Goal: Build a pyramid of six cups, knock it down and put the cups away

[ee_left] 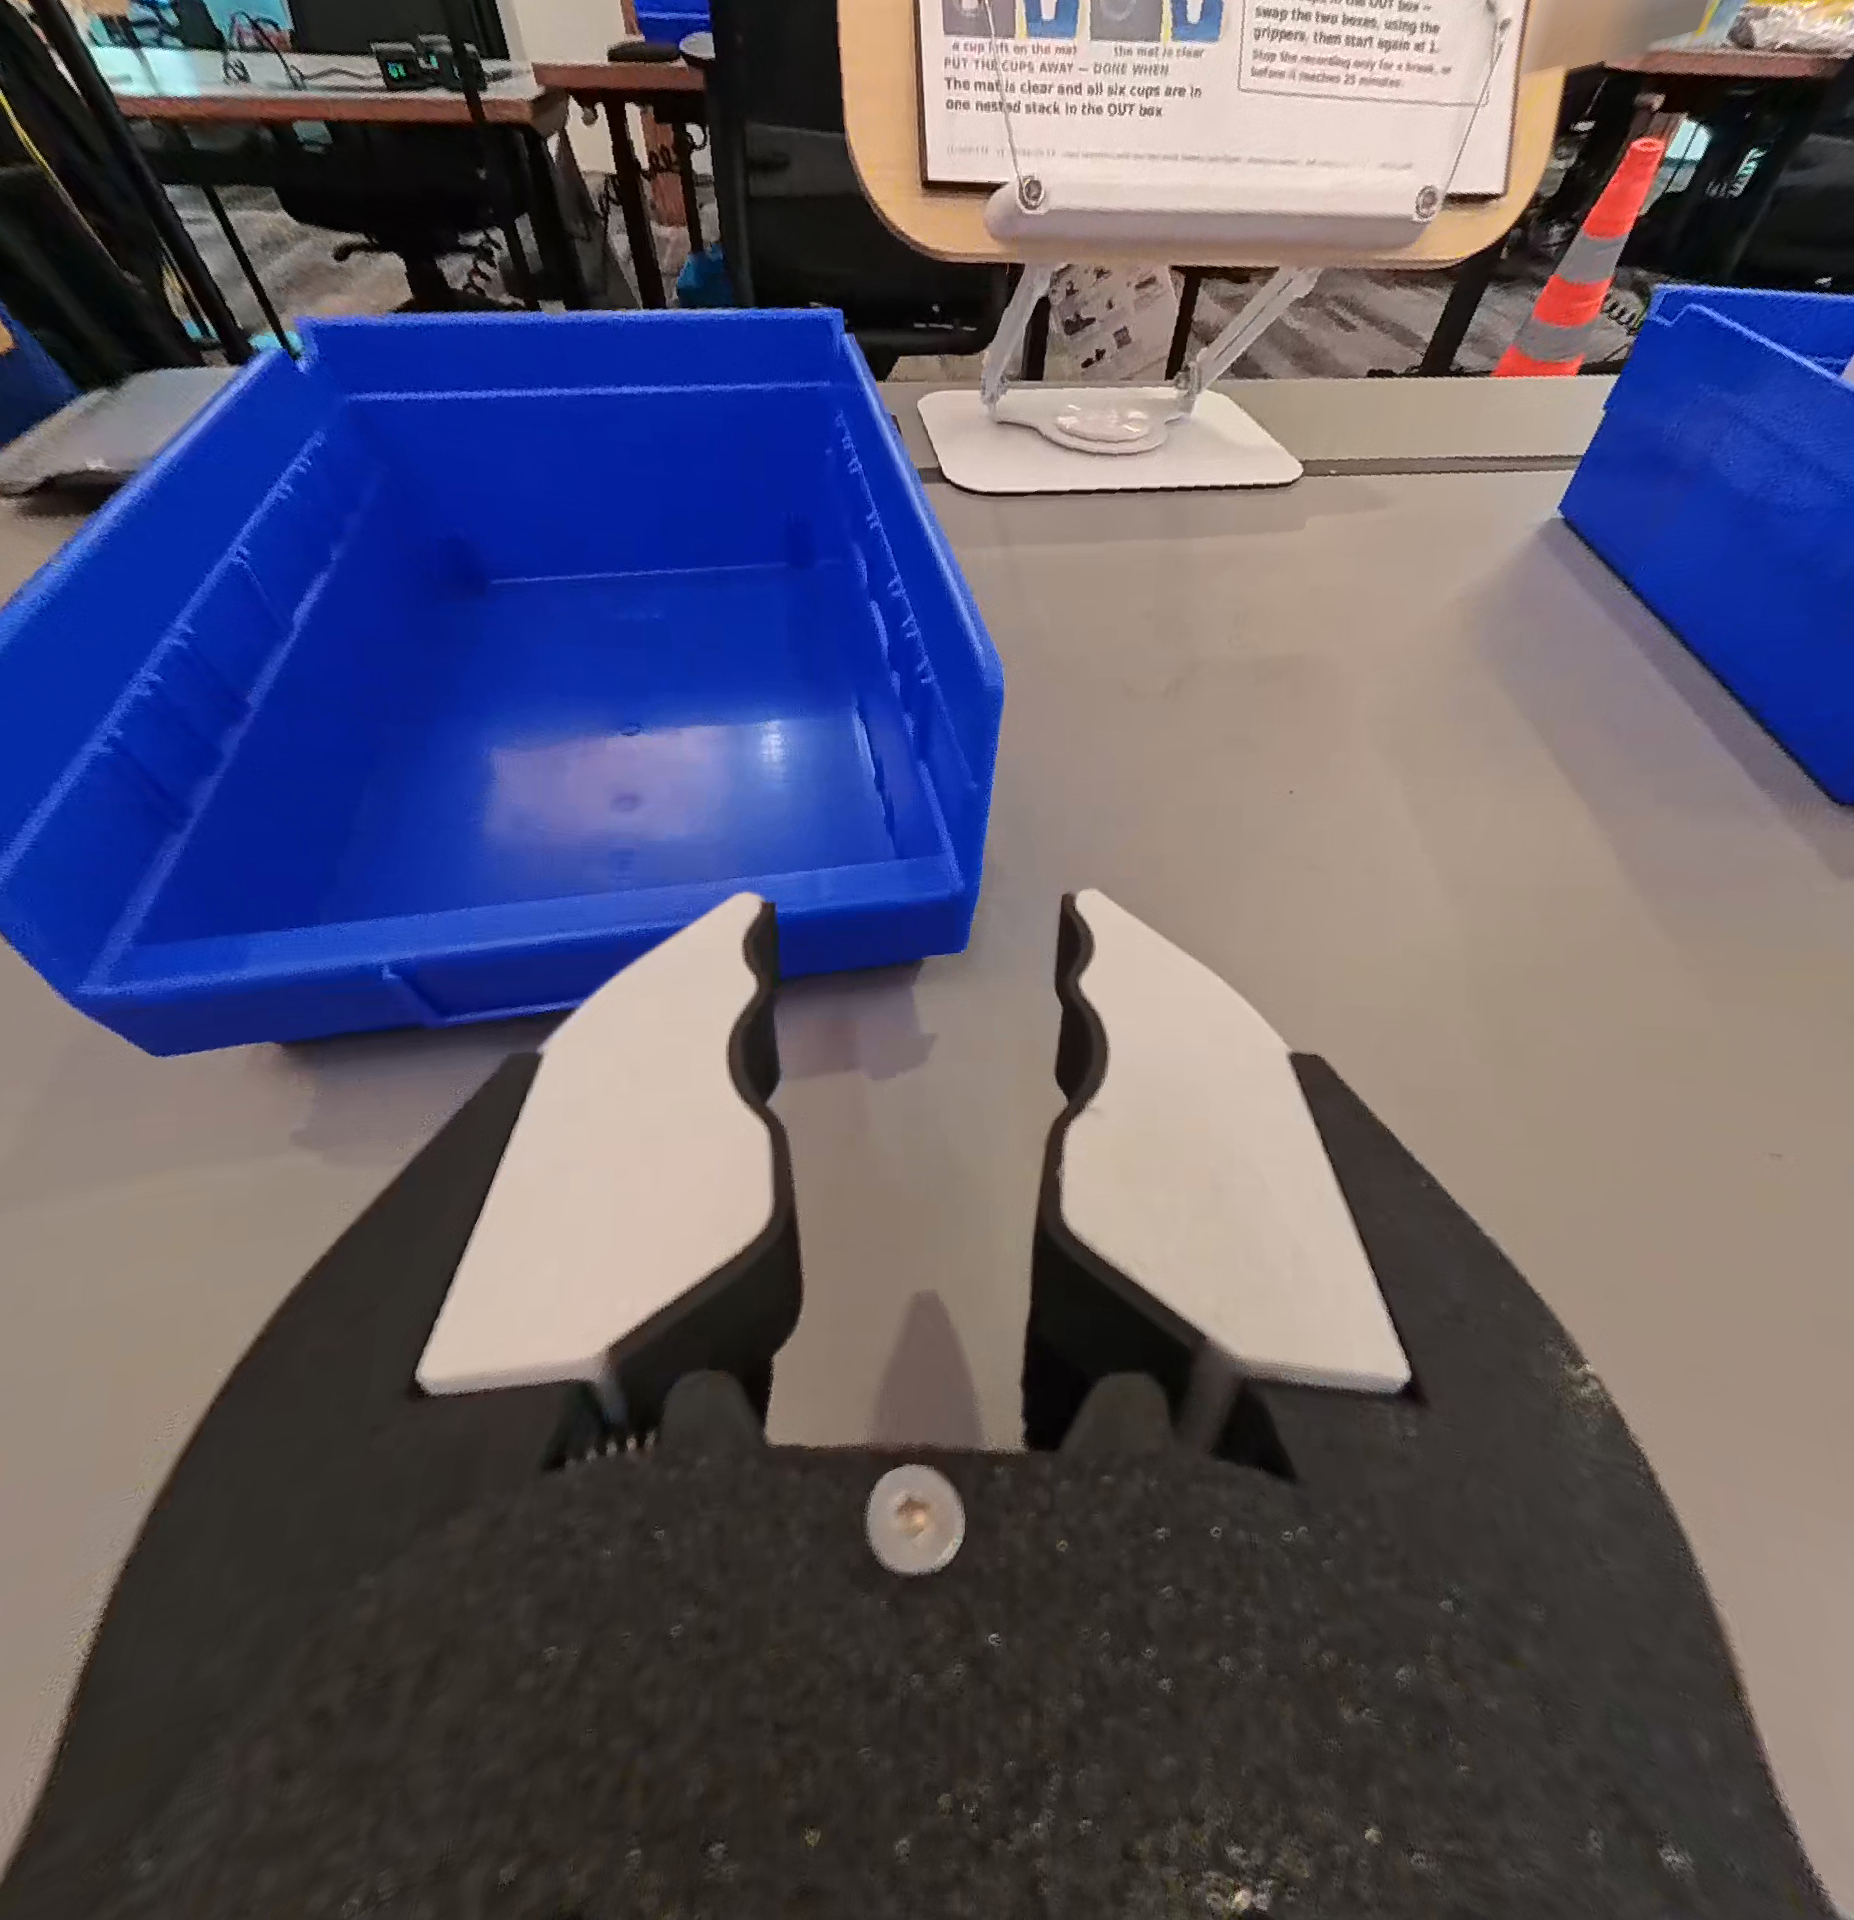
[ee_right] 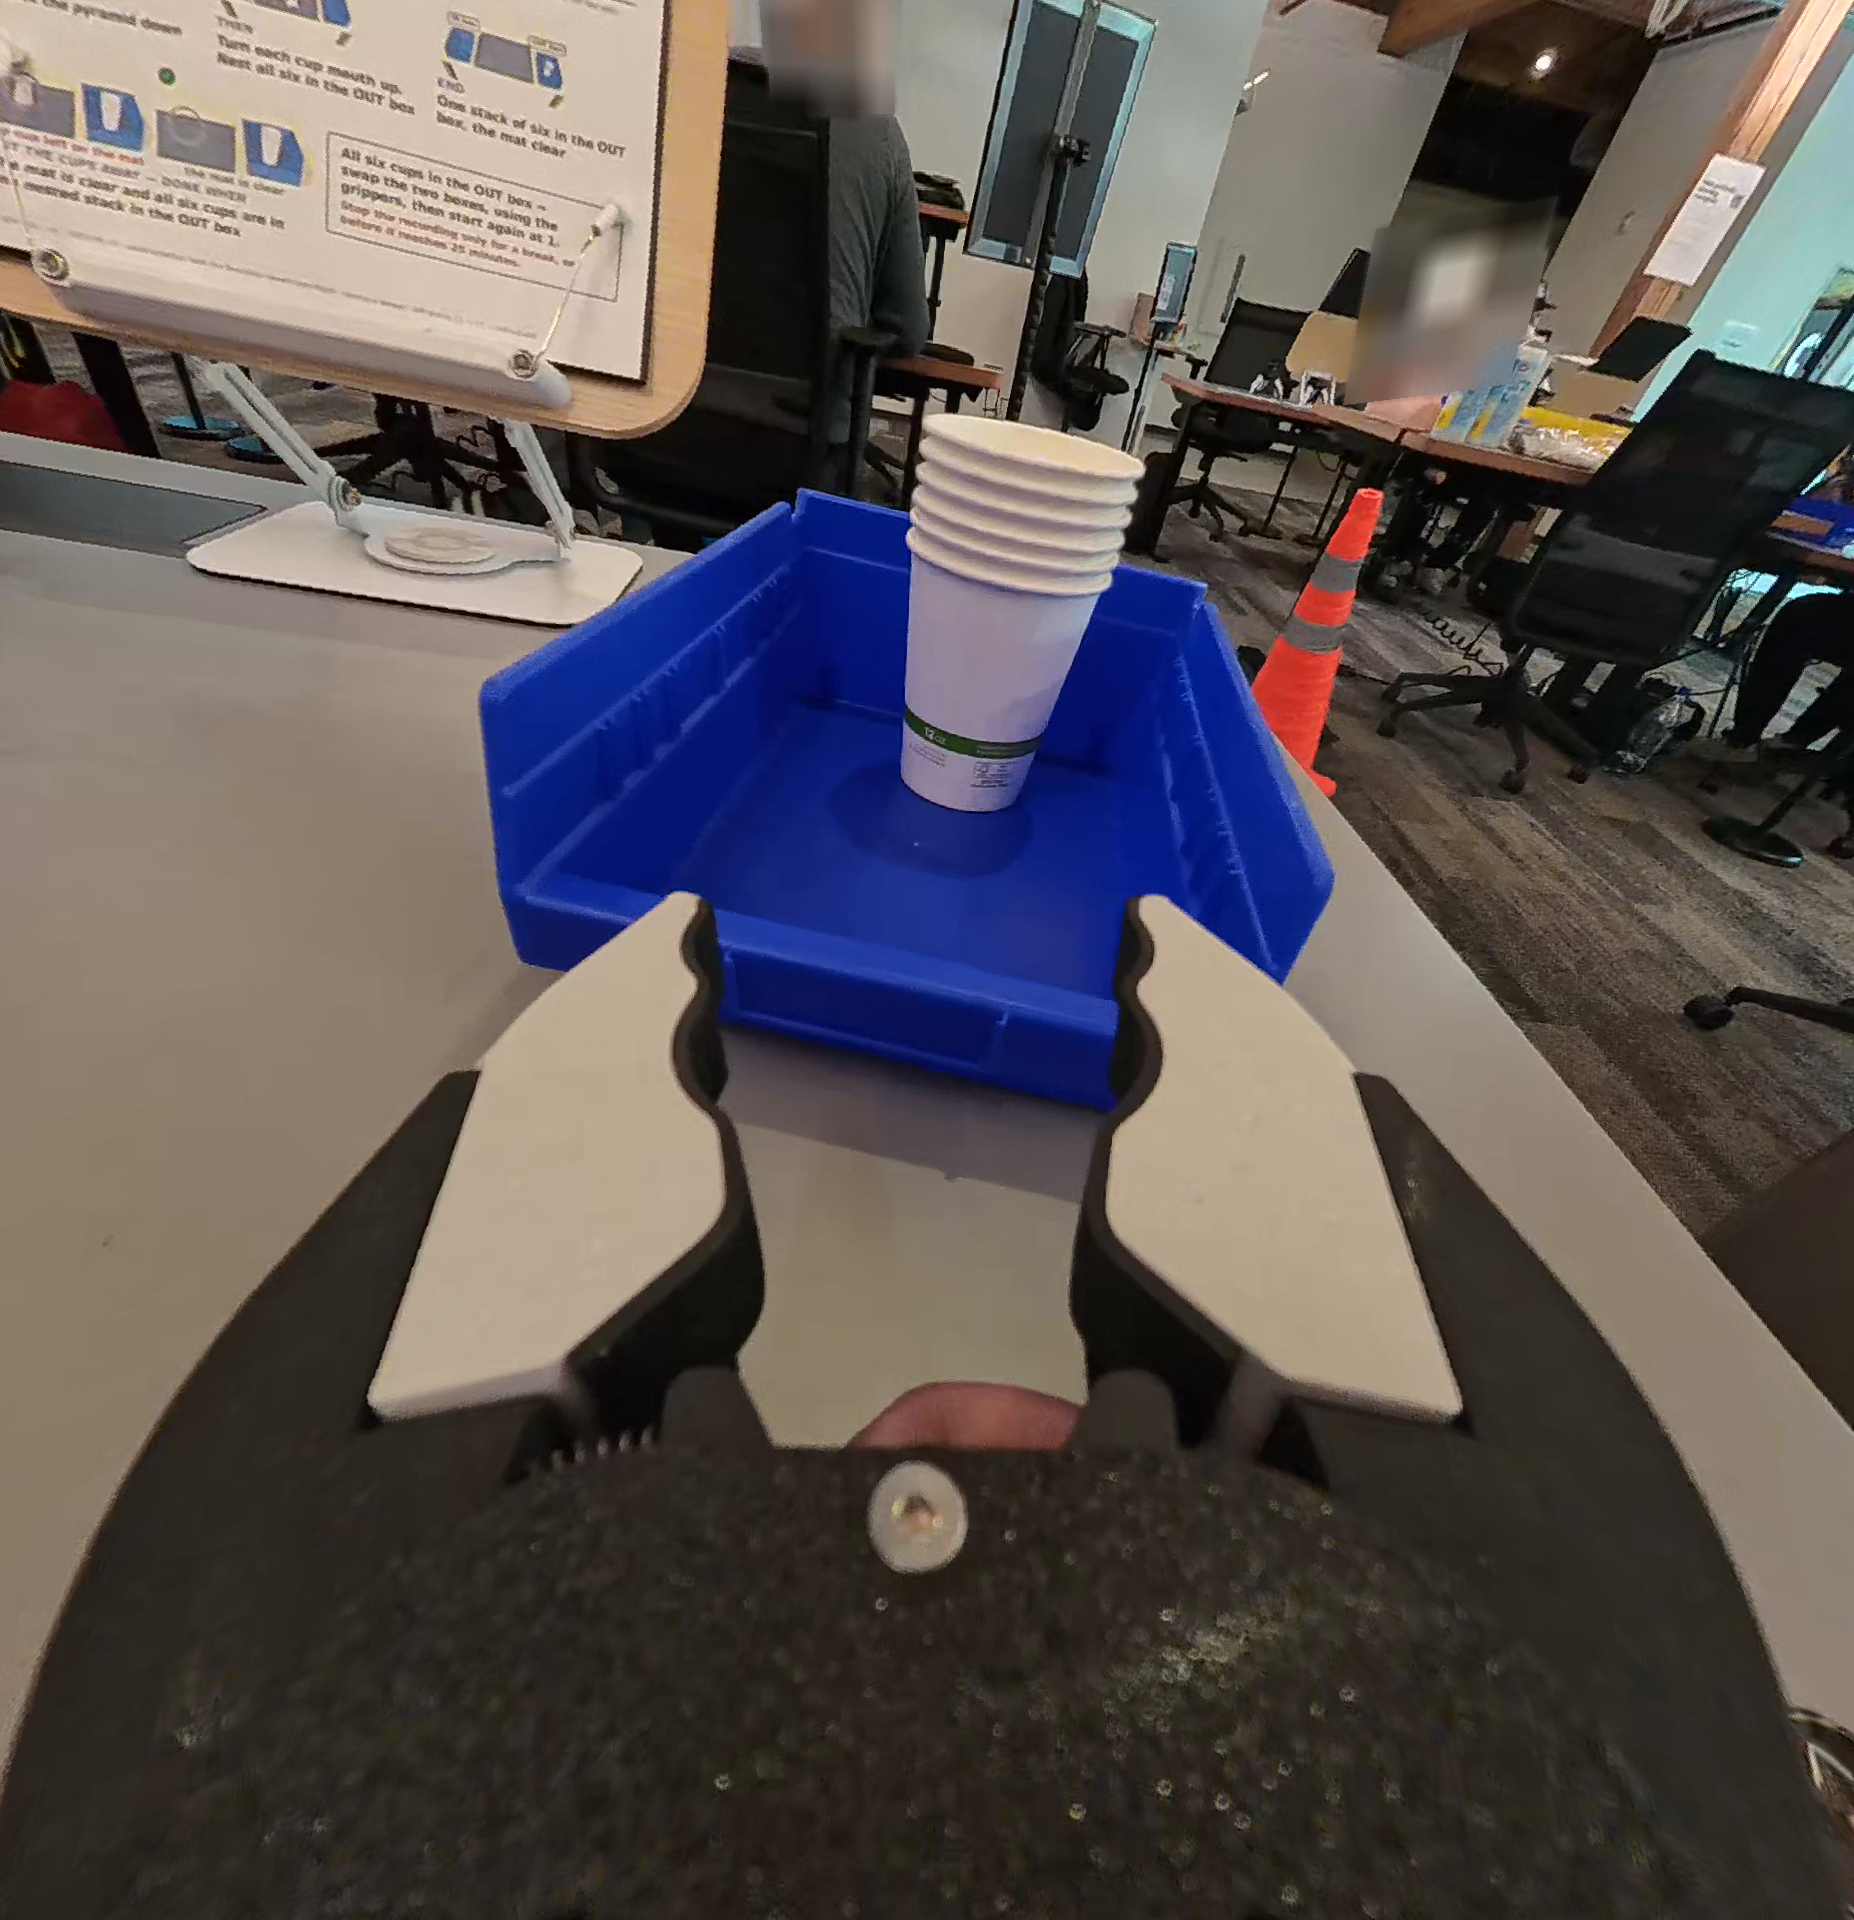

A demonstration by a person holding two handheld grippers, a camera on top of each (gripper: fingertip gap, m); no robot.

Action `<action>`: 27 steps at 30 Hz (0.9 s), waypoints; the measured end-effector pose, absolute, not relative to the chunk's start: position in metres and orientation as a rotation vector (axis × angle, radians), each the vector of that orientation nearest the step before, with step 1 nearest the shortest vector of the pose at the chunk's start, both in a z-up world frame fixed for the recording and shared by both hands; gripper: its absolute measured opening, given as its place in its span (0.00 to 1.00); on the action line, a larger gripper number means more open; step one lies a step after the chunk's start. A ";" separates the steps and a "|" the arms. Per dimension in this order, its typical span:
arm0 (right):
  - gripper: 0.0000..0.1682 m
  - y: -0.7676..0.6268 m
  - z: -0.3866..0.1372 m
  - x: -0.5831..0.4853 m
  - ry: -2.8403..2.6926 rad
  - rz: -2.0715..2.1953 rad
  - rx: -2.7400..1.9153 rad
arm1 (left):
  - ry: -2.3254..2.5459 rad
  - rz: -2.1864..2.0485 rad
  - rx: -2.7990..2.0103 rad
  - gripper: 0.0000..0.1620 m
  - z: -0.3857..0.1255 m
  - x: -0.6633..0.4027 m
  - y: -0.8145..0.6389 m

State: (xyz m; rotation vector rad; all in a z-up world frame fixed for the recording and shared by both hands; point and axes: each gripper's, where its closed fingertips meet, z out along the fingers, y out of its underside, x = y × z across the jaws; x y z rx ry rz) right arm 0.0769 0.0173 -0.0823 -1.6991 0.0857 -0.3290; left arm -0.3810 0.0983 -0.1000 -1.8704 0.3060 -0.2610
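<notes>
The nested stack of paper cups (ee_right: 1011, 613) stands upright in the far part of the right blue bin (ee_right: 632, 727). Both the left gripper (ee_left: 912, 925) and the right gripper (ee_right: 918, 925) are open and empty. The cups look light and easy to crush, so I would hold gently below the rim.

Bare bench (ee_left: 1318, 727) is lying open at centre right of the left view; bin walls (ee_right: 642, 707) are flanking the cups (ee_right: 1006, 623) at the right view's centre.
</notes>
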 end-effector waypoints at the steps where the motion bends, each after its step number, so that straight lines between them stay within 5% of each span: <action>1: 0.43 0.018 -0.083 0.078 0.085 -0.332 -1.702 | 0.300 -0.272 -1.877 0.31 -0.101 -0.381 0.099; 27: 0.42 0.025 -0.096 0.081 0.083 -0.295 -1.759 | 0.332 -0.266 -1.931 0.31 -0.113 -0.376 0.101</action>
